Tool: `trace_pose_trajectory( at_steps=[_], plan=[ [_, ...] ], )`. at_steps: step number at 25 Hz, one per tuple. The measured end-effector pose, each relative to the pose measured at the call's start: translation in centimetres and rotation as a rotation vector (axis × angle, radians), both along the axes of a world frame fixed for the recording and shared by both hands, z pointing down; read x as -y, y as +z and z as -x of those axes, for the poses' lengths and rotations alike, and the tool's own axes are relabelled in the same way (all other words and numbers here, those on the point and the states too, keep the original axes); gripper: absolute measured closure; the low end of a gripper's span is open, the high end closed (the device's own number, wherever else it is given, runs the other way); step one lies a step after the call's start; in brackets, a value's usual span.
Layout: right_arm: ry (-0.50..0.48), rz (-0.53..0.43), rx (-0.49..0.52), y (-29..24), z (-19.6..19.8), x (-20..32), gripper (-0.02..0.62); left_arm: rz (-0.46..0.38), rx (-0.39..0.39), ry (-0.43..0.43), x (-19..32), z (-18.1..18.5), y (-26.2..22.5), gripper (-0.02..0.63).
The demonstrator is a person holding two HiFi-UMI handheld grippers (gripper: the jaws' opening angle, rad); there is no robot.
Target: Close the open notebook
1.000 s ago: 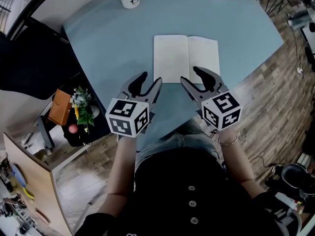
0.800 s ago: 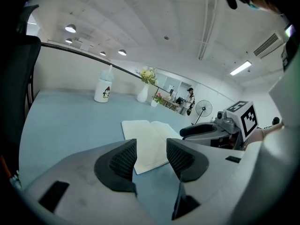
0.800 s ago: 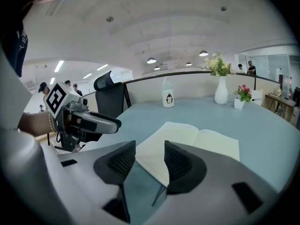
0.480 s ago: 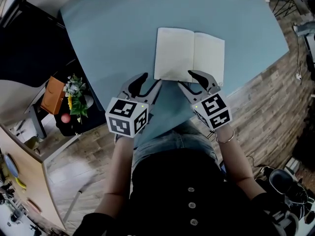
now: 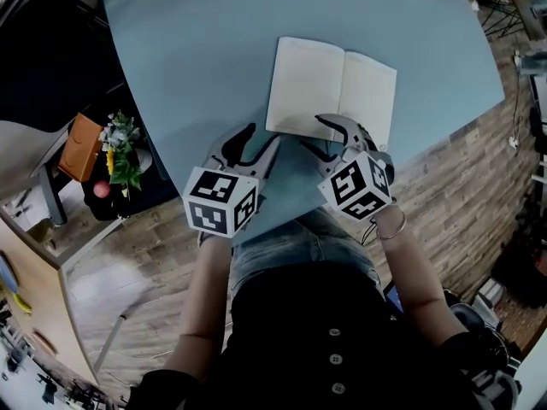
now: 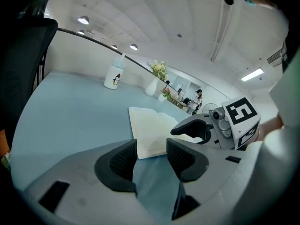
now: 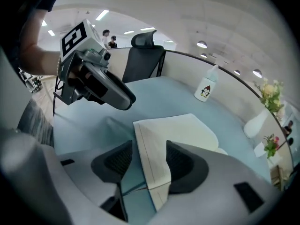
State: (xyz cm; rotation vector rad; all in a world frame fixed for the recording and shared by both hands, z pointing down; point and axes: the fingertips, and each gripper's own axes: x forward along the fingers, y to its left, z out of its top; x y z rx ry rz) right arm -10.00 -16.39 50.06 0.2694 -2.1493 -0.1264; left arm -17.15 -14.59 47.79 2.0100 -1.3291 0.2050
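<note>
Notebook (image 5: pixel 329 88) edge between parted jaws of right gripper (image 5: pixel 312 132), perhaps untouched; left gripper (image 5: pixel 262 135) likewise parted

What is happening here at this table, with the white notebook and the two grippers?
A person holds a two-jaw gripper in each hand over a light blue table. The open notebook lies flat on it and is not yet closed. The right gripper is at the notebook's near edge, with its jaws apart and the page edge in line between them, but nothing is gripped. The left gripper is also open and empty, near the notebook's near left corner.
</note>
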Motion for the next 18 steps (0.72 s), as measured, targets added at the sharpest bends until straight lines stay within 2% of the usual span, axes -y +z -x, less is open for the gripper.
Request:
trace_pose_trajectory(
  at_steps=[18],
  plan=[
    [-0.129,-0.023,-0.138,2.9,0.7,0.7,0.367,0.043,-0.031,-0.084,-0.7,1.2,1.8,0.422]
  ],
)
